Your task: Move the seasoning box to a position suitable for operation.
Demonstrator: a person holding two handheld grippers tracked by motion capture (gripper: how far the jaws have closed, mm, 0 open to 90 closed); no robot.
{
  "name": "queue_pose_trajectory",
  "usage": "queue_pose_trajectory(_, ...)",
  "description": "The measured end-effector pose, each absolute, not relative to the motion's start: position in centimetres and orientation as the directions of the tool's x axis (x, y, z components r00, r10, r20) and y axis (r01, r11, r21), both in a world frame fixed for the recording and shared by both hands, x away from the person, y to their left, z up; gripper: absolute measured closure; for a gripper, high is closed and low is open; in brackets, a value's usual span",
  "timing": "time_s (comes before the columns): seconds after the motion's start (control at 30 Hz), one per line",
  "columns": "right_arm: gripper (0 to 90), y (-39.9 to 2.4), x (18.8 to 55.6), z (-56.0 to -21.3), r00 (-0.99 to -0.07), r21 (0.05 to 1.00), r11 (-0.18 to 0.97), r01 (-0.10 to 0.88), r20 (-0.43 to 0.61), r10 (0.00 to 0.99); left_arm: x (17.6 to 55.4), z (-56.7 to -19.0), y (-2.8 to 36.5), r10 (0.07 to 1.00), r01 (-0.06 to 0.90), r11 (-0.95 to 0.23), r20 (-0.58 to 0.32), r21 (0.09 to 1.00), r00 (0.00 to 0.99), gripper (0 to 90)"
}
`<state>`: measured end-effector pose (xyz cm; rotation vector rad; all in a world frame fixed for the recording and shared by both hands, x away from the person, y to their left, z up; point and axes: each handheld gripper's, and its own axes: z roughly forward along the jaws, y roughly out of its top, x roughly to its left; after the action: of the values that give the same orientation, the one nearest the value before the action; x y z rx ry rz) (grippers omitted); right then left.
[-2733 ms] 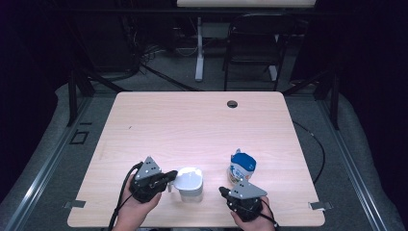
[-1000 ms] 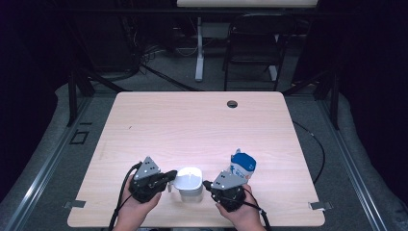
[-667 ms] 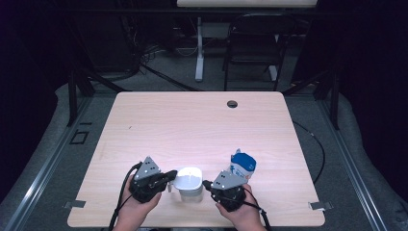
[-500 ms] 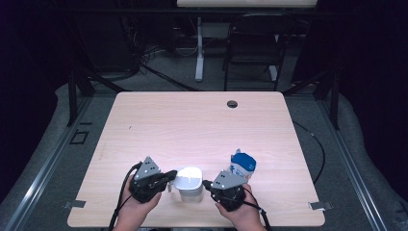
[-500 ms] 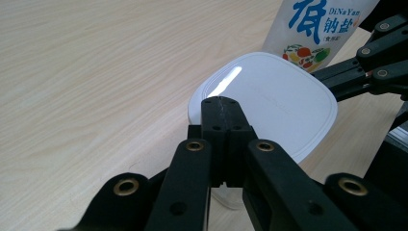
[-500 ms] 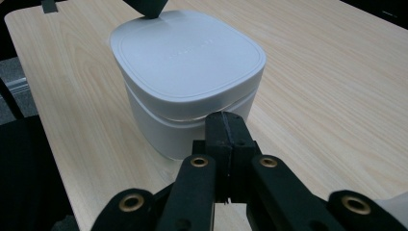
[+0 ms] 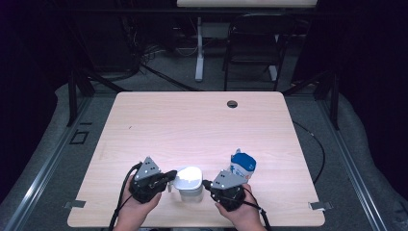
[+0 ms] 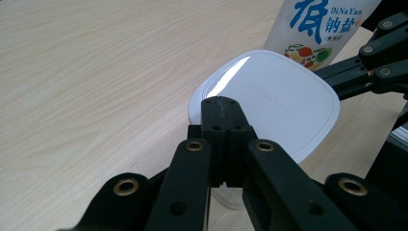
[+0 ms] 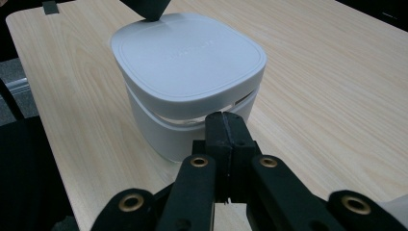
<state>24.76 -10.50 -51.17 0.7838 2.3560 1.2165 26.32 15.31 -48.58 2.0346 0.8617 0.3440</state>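
Table point(image 7: 202, 125) of pale wood, dark room, both tools point(image 7: 166, 177) point(image 7: 208, 184) closed empty beside white container point(image 7: 188, 183)

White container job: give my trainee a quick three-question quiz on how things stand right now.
1. True or false: both grippers have their jaws closed with nothing between them.
2. Multiple choice: where is the salt bag relative to the white container in the high view? A) left of it B) right of it and a little farther back C) on top of it
3. What covers the container, and how does it sit?

Key
1. True. The left gripper and right gripper are shut and empty, one at each side of the container.
2. B.
3. A white lid, on top with a thin gap showing under its rim.
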Motion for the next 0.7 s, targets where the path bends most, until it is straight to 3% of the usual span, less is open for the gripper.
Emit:
queue_pose_trajectory(0.47, 90.0, -10.17, 24.74, -50.61, -0.778, 0.833, 0.469, 0.294, -0.076, 0.624, 26.30, -48.57, 15.43, 0.693, 0.456, -0.372, -0.085, 0.809, 0.715, 89.8)
queue_pose_trajectory(0.7, 90.0, -10.05, 24.72, -50.29, -0.783, 0.831, 0.475, 0.288, -0.081, 0.617, 26.07, -48.49, 15.86, 0.698, 0.453, -0.360, -0.087, 0.816, 0.711, 85.0)
